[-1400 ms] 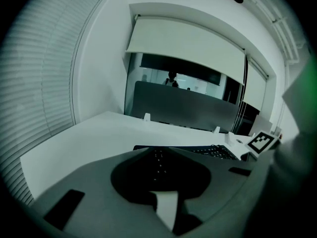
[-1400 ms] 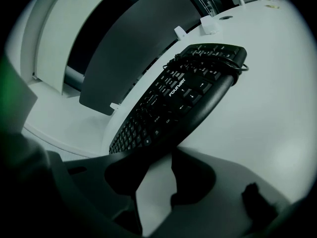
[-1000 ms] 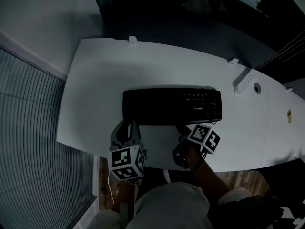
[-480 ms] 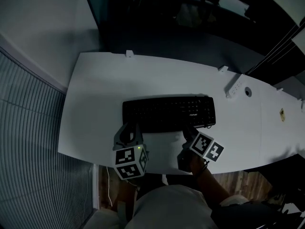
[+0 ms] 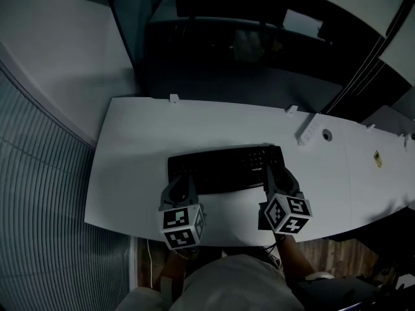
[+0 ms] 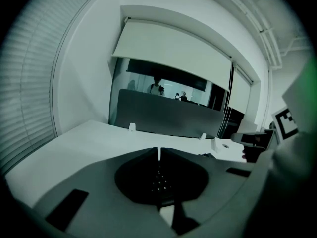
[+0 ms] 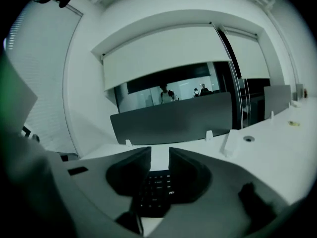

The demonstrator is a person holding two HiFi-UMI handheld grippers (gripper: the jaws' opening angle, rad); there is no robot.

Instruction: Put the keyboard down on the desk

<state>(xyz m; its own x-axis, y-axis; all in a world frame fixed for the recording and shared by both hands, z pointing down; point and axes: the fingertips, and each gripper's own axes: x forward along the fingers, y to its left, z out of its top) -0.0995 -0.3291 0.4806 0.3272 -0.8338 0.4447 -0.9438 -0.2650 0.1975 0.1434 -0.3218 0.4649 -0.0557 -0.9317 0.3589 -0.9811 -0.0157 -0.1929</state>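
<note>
The head view looks steeply down on the keyboard (image 5: pixel 225 168) at mid-desk (image 5: pixel 130 148). Both gripper views sit low, close before the keyboard, facing across it toward seemingly the same dark partition (image 7: pixel 173 120).

The desk (image 5: pixel 130 173) runs off the right edge. The right hand-held gripper (image 5: pixel 277 173) hides the near right corner of the keyboard (image 5: pixel 220 167). Its white print (image 5: pixel 257 169) is too small to read.
</note>
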